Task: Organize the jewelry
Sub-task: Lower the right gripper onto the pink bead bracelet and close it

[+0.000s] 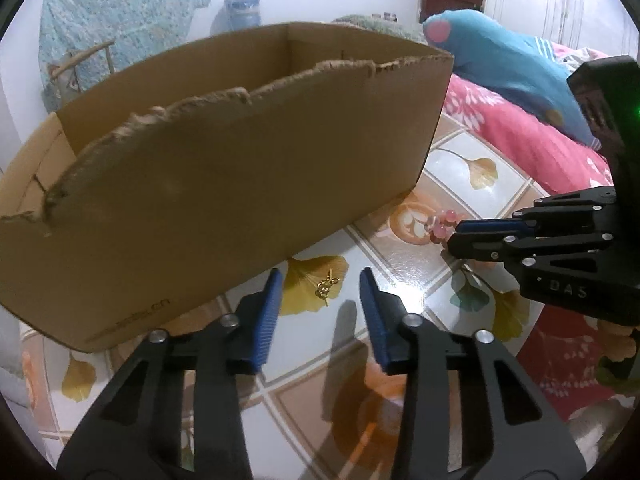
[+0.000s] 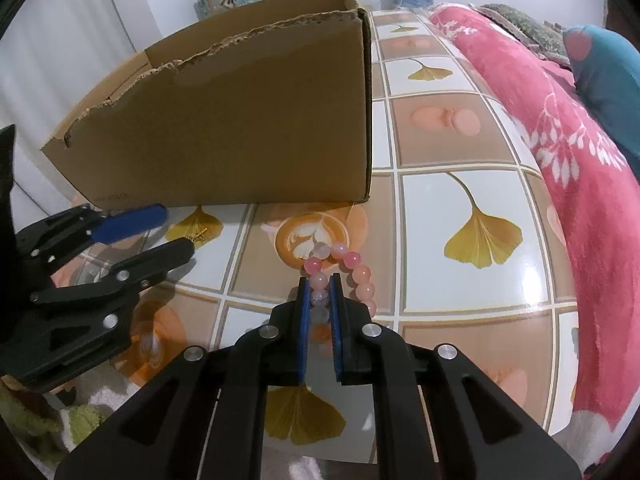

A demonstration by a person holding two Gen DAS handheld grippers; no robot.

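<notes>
A small gold chain piece (image 1: 326,286) lies on the tiled table just ahead of my left gripper (image 1: 320,280), which is open and empty, its fingers either side of it. It shows faintly in the right wrist view (image 2: 198,236). My right gripper (image 2: 319,282) is shut on a pink bead bracelet (image 2: 352,268), with beads pinched between the blue pads and the loop resting on the table. The bracelet also shows in the left wrist view (image 1: 442,222) at the right gripper's tip (image 1: 456,236). An open cardboard box (image 1: 224,184) with torn rims stands behind both; it also shows in the right wrist view (image 2: 240,120).
The table (image 2: 460,152) has a glossy ginkgo-leaf and coffee print cloth. A pink floral blanket (image 2: 580,140) and a blue plush toy (image 1: 500,60) lie along its right side. A chair with a teal cover (image 1: 120,12) and a water jug (image 1: 242,8) stand behind.
</notes>
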